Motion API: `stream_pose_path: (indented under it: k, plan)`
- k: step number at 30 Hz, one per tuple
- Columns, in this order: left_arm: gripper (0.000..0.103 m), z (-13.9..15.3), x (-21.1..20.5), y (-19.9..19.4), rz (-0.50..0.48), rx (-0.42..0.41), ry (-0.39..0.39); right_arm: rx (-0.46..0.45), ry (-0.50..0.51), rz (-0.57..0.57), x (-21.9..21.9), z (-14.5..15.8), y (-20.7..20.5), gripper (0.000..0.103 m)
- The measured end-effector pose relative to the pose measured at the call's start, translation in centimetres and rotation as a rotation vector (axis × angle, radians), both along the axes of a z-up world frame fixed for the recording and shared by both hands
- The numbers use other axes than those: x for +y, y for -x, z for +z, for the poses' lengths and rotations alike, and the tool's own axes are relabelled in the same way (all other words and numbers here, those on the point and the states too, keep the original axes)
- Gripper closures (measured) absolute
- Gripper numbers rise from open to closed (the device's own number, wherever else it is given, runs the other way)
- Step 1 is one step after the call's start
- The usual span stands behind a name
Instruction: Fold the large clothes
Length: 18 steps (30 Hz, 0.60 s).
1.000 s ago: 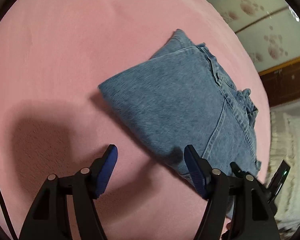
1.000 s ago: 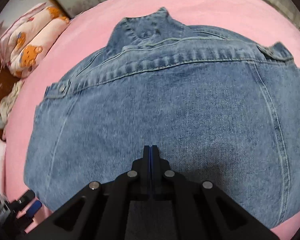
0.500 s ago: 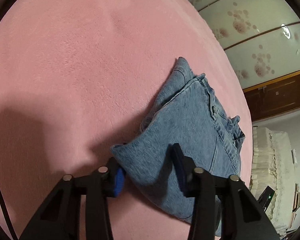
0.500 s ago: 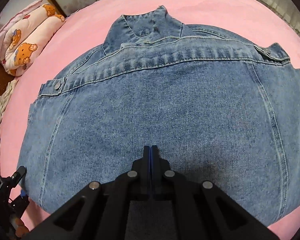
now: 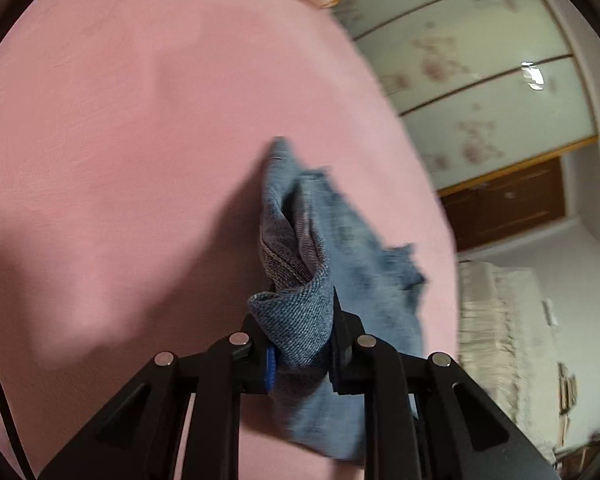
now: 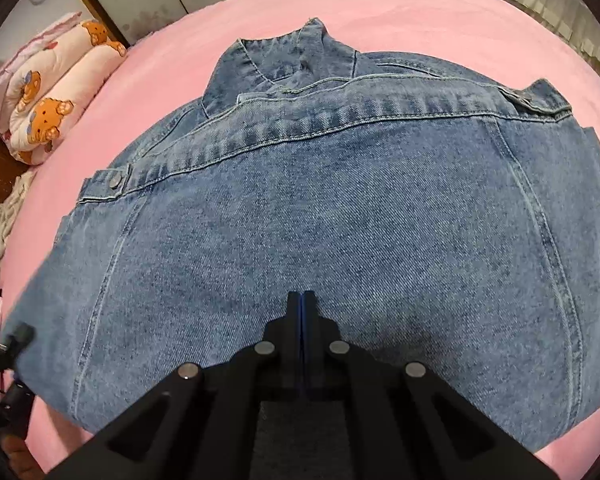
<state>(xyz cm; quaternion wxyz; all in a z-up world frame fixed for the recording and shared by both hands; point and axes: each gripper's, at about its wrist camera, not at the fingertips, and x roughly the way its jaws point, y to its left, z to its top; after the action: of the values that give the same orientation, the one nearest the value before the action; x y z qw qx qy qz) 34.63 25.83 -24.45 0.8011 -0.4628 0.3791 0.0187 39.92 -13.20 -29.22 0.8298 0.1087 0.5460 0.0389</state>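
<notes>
left tool [image 5: 300, 344] pinching denim jacket [image 6: 340, 208] corner | right tool [image 6: 302, 312] pressed together | bear pillow [image 6: 56, 108] nearby

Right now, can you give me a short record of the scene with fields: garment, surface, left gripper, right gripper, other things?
garment: denim jacket, folded, back panel up, collar at far side
surface: pink blanket
left gripper: left gripper, jaws shut on a bunched corner of the jacket, lifting it off the blanket
right gripper: right gripper, jaws shut, empty, tips over the jacket
other things: bear-print pillow at the bed edge
</notes>
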Motion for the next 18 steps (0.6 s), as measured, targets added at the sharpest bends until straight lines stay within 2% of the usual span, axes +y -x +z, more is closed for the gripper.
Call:
stream_pose_path:
  k: [3,8,12,15,18]
  plan:
    - [0.087,2.9,-2.9,-1.0,-0.056,-0.054,-0.064,-0.006,-0.038,-0.004,-0.7,-0.1,0.1,0.103]
    - [0.087,8.0,-8.7,-2.2,-0.147,-0.190,-0.108,-0.012,-0.102,0.023,-1.7,-0.4,0.2,0.103]
    - [0.087,11.5,-15.1,-3.0,-0.238,-0.281,-0.145,-0.013,-0.202,0.057,-3.2,-0.9,0.2,0.103]
    - [0.087,12.8,-20.7,-3.5,-0.302,-0.299,-0.206,0.010,-0.337,0.053,-5.0,-1.7,-0.1,0.103]
    - [0.087,12.6,-25.4,-3.8,-0.355,-0.296,-0.188,0.012,-0.433,0.105,-6.3,-2.5,-0.3,0.103]
